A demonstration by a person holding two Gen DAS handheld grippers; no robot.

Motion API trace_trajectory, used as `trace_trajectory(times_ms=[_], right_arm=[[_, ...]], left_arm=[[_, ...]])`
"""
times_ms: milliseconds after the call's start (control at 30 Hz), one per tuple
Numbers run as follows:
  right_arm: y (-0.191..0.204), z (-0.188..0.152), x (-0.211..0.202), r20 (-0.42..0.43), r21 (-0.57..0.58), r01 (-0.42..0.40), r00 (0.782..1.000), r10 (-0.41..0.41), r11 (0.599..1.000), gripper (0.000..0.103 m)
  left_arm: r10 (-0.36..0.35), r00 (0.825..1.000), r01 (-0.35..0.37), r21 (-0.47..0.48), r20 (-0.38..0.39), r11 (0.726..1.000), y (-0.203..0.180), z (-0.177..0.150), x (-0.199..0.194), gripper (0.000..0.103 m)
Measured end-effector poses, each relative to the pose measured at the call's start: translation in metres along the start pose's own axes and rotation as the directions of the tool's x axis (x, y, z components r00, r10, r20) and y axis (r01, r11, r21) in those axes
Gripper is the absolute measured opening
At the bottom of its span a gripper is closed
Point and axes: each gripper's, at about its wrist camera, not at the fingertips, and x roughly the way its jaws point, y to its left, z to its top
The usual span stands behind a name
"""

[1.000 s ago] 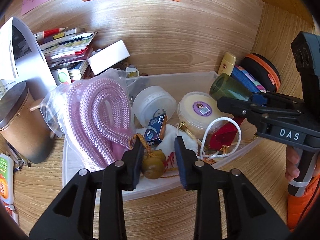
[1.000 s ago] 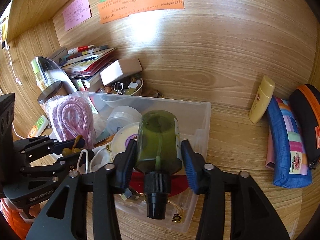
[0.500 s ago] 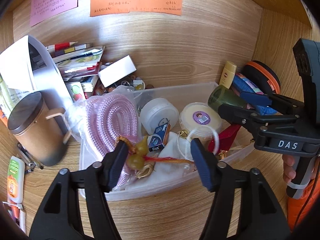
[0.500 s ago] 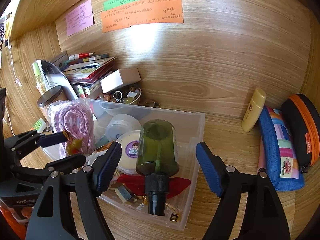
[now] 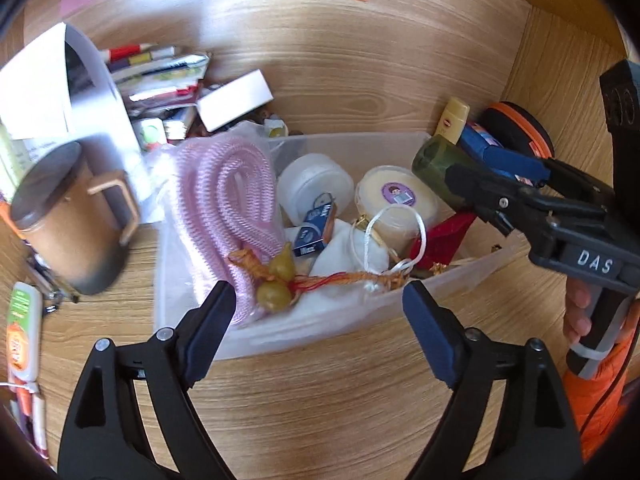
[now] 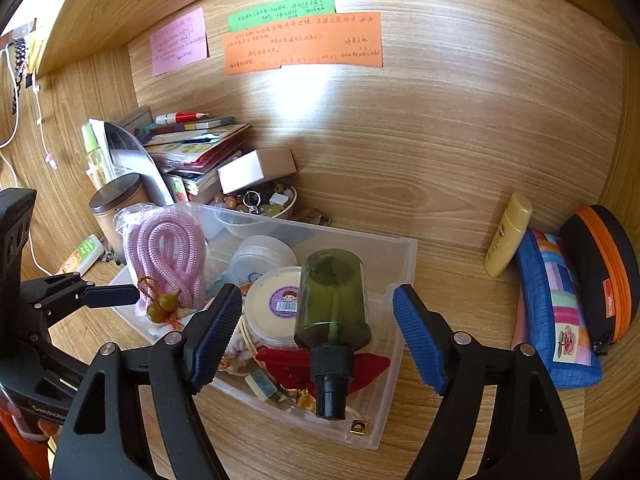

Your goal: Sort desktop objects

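Observation:
A clear plastic bin (image 5: 440,280) stands on the wooden desk. My left gripper (image 5: 320,320) hovers at its near edge; its jaws are opening and nothing is between them. A gourd charm (image 5: 280,276) with red cord lies just beyond the tips, against a bagged pink rope (image 5: 228,200). My right gripper (image 6: 318,332) is open over the bin's (image 6: 400,264) right part. A green bottle (image 6: 332,292) lies in the bin between its blue pads (image 6: 416,340), cap towards me, touching neither. A white jar (image 5: 316,184) and a cream tin (image 5: 396,196) sit further in.
A lidded brown mug (image 5: 68,220), a pile of books (image 5: 160,76) and a white box (image 5: 236,100) crowd the left. On the right lie a yellow tube (image 6: 508,240), a blue pouch (image 6: 552,312) and a black-and-orange case (image 6: 604,272). Sticky notes (image 6: 300,44) hang on the back wall.
Both grippers widened. The left let go of the gourd charm, now lying by the rope. The right released the green bottle, which rests in the bin, and drew back slightly.

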Motion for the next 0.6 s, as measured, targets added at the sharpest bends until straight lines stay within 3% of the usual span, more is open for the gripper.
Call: trace_trajectory(times_ms=[367,467,600], right_arm=[[0.006,0.001,-0.009,0.008,-0.025,0.020,1.000,-0.020,0.999,0.076],[0.010,-0.001,-0.018,0.021,-0.040,0.036,0.999,-0.035,0.999,0.092],[0.015,-0.005,-0.033,0.049,-0.054,0.053,0.998,-0.051,0.997,0.093]], left_arm=[[0.076,0.996,-0.074,-0.050,0.051,0.996,0.005,-0.005,-0.023,0.092],[0.094,0.993,-0.089,-0.066,0.076,0.994,0.006,-0.005,-0.031,0.094],[0.117,0.987,-0.108,-0.082,0.107,0.991,0.005,-0.005,-0.042,0.094]])
